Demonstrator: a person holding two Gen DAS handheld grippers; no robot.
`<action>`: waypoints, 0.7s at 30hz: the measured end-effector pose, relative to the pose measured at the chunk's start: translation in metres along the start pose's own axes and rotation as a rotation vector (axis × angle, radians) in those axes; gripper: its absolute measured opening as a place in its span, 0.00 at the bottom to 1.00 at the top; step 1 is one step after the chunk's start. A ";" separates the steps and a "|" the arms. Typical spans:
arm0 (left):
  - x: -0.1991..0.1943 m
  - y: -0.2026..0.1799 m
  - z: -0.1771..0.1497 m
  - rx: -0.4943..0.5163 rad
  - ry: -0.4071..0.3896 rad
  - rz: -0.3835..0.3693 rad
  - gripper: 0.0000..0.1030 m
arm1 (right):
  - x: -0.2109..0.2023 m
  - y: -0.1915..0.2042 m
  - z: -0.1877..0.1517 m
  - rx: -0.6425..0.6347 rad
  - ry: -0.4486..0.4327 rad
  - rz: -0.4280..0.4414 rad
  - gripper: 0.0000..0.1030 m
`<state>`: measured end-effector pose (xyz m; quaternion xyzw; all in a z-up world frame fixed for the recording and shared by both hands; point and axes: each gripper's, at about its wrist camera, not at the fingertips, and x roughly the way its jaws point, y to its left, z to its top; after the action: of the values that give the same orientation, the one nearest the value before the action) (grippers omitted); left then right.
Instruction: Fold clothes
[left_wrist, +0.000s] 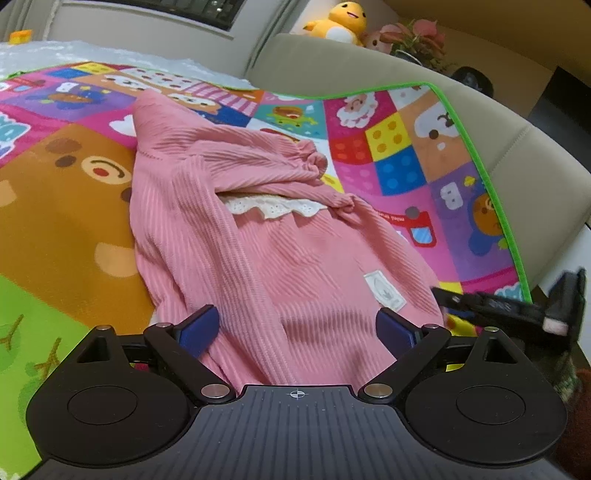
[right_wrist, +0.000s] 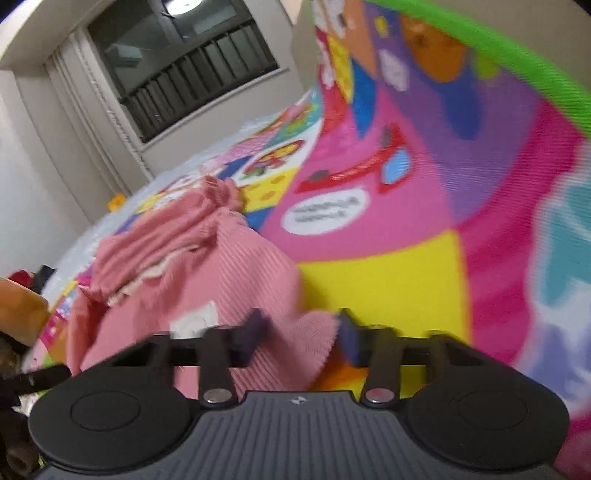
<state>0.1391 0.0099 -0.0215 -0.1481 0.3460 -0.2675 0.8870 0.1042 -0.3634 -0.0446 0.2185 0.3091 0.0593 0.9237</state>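
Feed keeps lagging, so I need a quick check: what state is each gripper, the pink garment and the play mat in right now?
Left gripper: open, blue pads apart over the garment's near hem.
Right gripper: partly closed around a corner of pink fabric; the grip is too blurred to confirm.
Pink ribbed knit garment: crumpled, partly folded, lace trim exposed.
Colourful cartoon play mat: spread flat under the garment.

Ahead of me a bright patchwork play mat (left_wrist: 402, 147) with a green edge covers the surface, and beyond it curves a beige padded headboard (left_wrist: 369, 62). A yellow duck plush (left_wrist: 341, 20) and pink flowers (left_wrist: 417, 35) sit behind that. To my right side I see a dark barred window (right_wrist: 184, 62) set in pale walls (right_wrist: 33, 155), a ceiling light reflected in its glass.
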 end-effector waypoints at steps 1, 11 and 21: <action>-0.001 0.000 0.000 0.001 0.001 0.001 0.93 | 0.000 0.013 0.003 -0.058 -0.016 0.024 0.07; -0.024 0.000 0.008 0.030 -0.004 -0.006 0.93 | -0.003 0.125 -0.068 -0.829 0.181 0.164 0.03; 0.002 -0.062 0.065 0.138 -0.011 -0.221 0.89 | -0.003 0.115 -0.063 -0.738 0.166 0.183 0.04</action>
<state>0.1622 -0.0363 0.0521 -0.1252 0.3035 -0.3862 0.8620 0.0670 -0.2379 -0.0378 -0.1073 0.3200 0.2663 0.9029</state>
